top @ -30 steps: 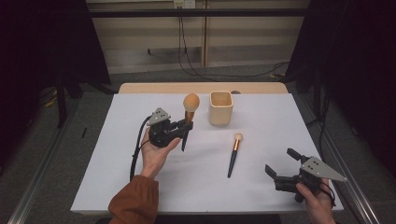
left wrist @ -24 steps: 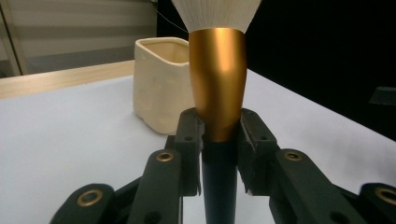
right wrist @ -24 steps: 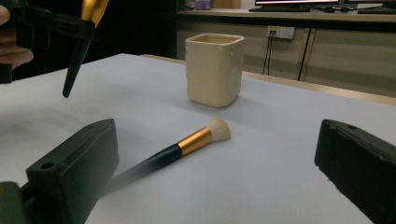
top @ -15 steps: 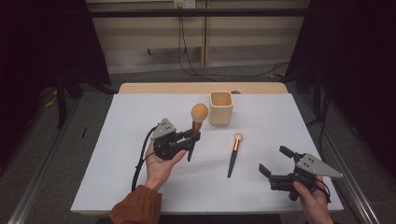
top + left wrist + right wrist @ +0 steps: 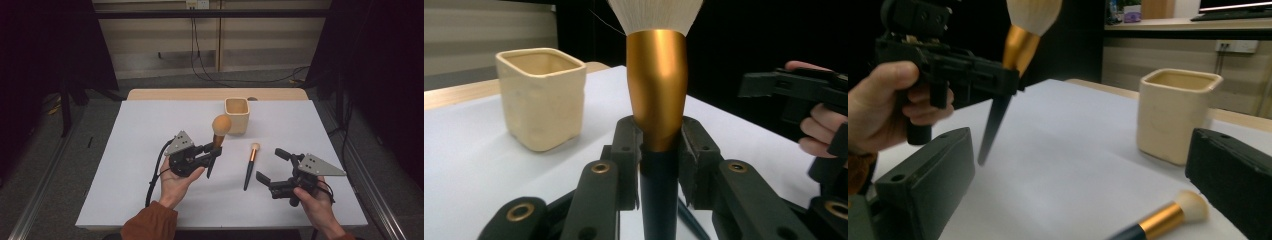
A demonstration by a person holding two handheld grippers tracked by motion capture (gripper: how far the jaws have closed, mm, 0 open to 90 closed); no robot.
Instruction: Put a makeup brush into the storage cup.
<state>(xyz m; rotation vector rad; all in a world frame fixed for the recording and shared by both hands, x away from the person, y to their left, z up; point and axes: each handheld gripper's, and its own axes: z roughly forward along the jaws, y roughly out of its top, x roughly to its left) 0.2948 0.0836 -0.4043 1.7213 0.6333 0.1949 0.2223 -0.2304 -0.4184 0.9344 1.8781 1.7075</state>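
My left gripper (image 5: 214, 148) is shut on a large makeup brush (image 5: 218, 131) with a gold ferrule (image 5: 657, 85) and a dark handle; it holds the brush upright above the white table, bristles up. A cream square cup (image 5: 236, 115) stands just beyond it, near the table's far edge, and the same cup (image 5: 542, 96) appears left of the brush in the left gripper view. A smaller brush (image 5: 250, 161) lies flat on the table between the two grippers. My right gripper (image 5: 272, 167) is open near the front right, its jaws on either side of that small brush's head (image 5: 1180, 210).
White sheet (image 5: 135, 150) covers the table; a wooden strip (image 5: 165, 94) shows at its far edge. Cables hang along the wall (image 5: 197, 45) behind. A black cable (image 5: 152, 180) trails from the left gripper toward the front edge.
The left gripper has carried the large brush to the right and toward the front, closer to the small brush. The right gripper has shifted slightly left toward the small brush.
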